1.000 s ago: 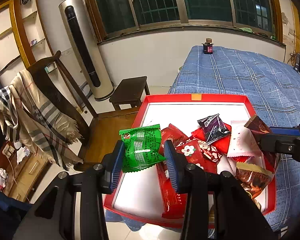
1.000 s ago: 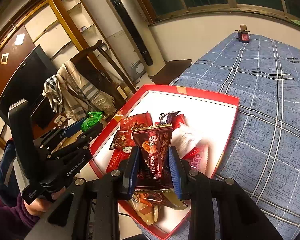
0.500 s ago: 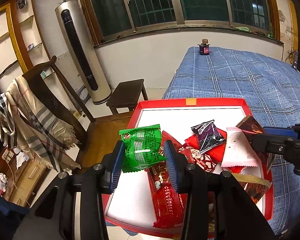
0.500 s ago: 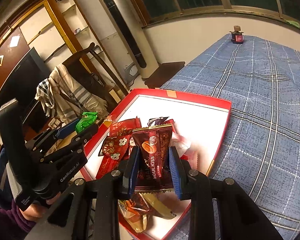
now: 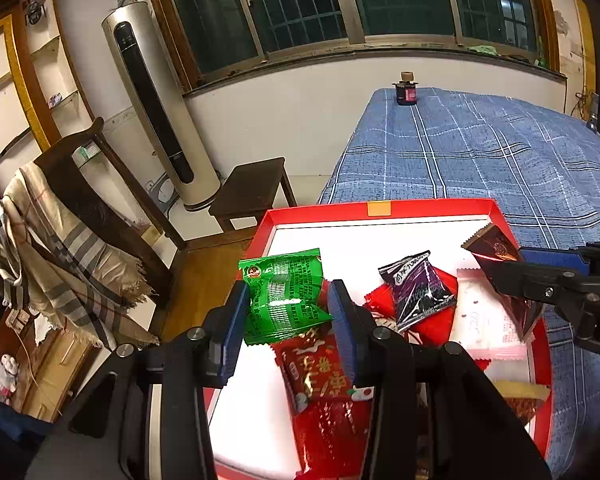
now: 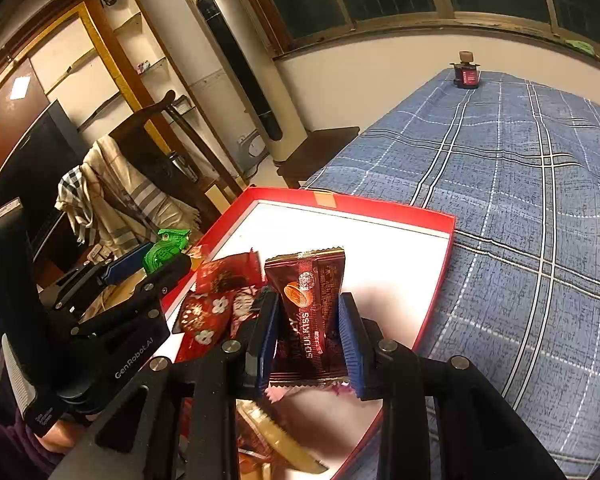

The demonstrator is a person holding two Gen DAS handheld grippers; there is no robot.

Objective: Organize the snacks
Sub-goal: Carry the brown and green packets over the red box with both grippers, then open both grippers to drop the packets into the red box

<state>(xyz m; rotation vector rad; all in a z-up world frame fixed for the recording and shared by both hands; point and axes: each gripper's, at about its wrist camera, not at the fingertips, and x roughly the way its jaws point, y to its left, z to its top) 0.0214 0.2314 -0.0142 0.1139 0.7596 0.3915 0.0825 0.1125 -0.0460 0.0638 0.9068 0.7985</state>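
Two packets (image 5: 416,290) crowd the red tray (image 5: 376,202) near a jar (image 5: 406,88).

crumpled green snack packet (image 5: 285,296) and brown packet (image 6: 310,316) aloft over red tray (image 5: 374,205) of snacks

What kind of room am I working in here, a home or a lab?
Most likely a home living or dining room: a table under a blue plaid cloth, a wooden chair draped with a scarf, and a tower air conditioner by barred windows. Both grippers hold snack packets over the red tray.
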